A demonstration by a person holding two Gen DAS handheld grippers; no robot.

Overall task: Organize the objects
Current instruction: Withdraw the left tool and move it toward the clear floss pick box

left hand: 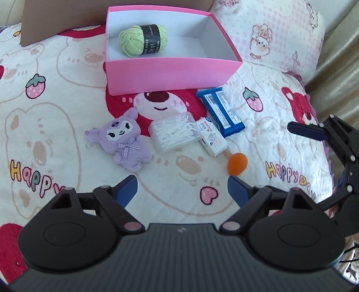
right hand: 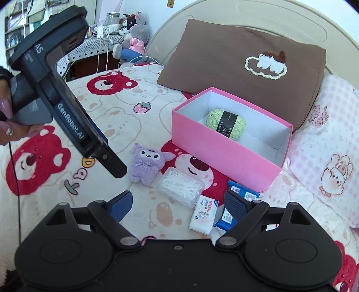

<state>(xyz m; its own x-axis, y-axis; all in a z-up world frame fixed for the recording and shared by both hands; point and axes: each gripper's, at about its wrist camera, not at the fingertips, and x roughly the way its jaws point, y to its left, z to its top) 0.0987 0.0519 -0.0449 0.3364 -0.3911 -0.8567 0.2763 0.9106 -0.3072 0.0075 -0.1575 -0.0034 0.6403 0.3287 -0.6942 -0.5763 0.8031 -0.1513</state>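
- Step in hand: reaching for loose items; green yarn ball (left hand: 142,40) already lies in the pink box (left hand: 172,71) at the far side.
- Left gripper (left hand: 182,187) and right gripper (right hand: 177,203) both gape, empty.
- Next, likely: lower onto the purple plush (left hand: 125,141) or floss-pick box (left hand: 174,133) near the box's front.

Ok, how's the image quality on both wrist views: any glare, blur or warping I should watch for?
Left wrist view: bright, even light, sharp; soft sheen on the pink box front; fisheye bends the edges. Right wrist view: also sharp, headboard curves with distortion; the left hand-held gripper blocks the upper left corner.
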